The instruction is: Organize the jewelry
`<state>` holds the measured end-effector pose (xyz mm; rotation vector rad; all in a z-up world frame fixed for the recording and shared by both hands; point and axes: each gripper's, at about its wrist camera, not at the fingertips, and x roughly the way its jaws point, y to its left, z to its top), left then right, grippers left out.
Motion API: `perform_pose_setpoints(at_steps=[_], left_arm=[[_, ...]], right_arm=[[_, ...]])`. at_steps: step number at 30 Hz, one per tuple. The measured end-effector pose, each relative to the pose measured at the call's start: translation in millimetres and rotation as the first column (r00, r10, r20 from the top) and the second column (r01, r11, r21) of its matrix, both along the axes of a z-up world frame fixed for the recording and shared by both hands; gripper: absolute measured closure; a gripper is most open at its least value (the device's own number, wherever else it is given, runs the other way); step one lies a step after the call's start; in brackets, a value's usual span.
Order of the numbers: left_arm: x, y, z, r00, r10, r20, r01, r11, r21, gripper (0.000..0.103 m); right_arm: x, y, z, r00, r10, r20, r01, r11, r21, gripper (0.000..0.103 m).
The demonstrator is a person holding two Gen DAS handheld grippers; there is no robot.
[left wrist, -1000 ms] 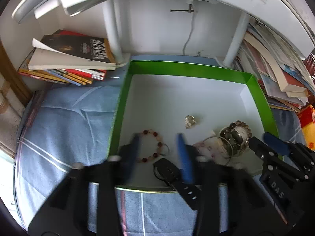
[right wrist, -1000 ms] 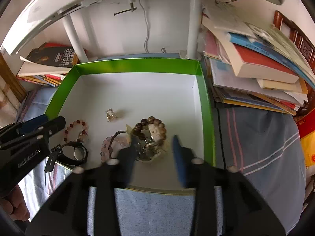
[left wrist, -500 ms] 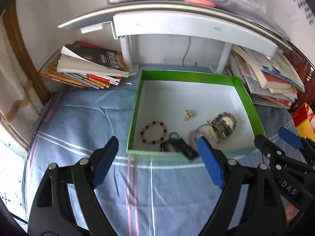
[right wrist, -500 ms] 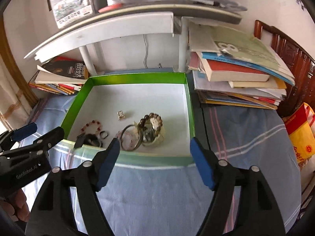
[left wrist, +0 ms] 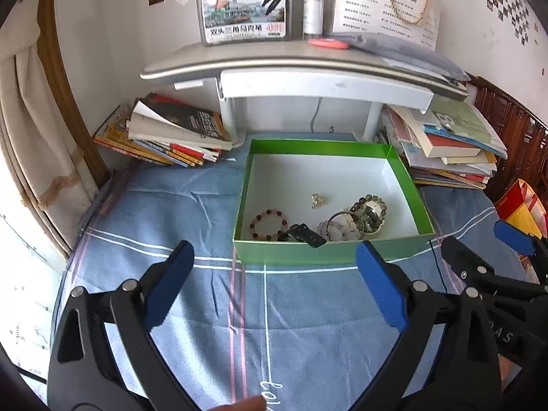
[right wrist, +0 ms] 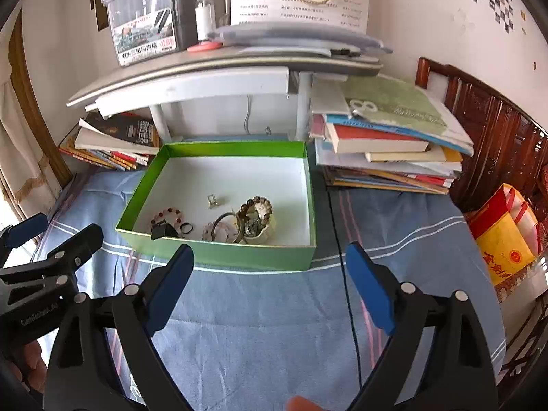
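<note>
Two hand-held grippers, left [left wrist: 274, 284] and right [right wrist: 270, 282], jaws wide, empty, near jewelry-filled green box [left wrist: 328, 257]

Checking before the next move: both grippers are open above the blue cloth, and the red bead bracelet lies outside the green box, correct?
Not quite. The red bead bracelet lies inside the green box, near its front left corner, as the left wrist view shows. The left gripper and right gripper are open over the blue cloth.

bright daylight from the left, sharp focus, fisheye-warped dark edges.
</note>
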<state>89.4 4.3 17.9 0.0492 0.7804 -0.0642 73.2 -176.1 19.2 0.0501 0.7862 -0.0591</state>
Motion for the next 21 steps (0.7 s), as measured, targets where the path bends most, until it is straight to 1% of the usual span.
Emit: perform_pose_setpoints(at_steps=[8,21], left_arm=[[-11,-3,9,1.0,-0.012,0.008,0.012,1.0,0.011,0.005],[-25,1,8,1.0,-0.012,-0.005,0.012,1.0,0.018,0.005]], right_arm=[[-10,-3,7,1.0,-0.018,0.012,0.018,1.0,-0.006,0.013],[-27,-3,7,1.0,-0.018,0.011,0.018,1.0,-0.008,0.013]])
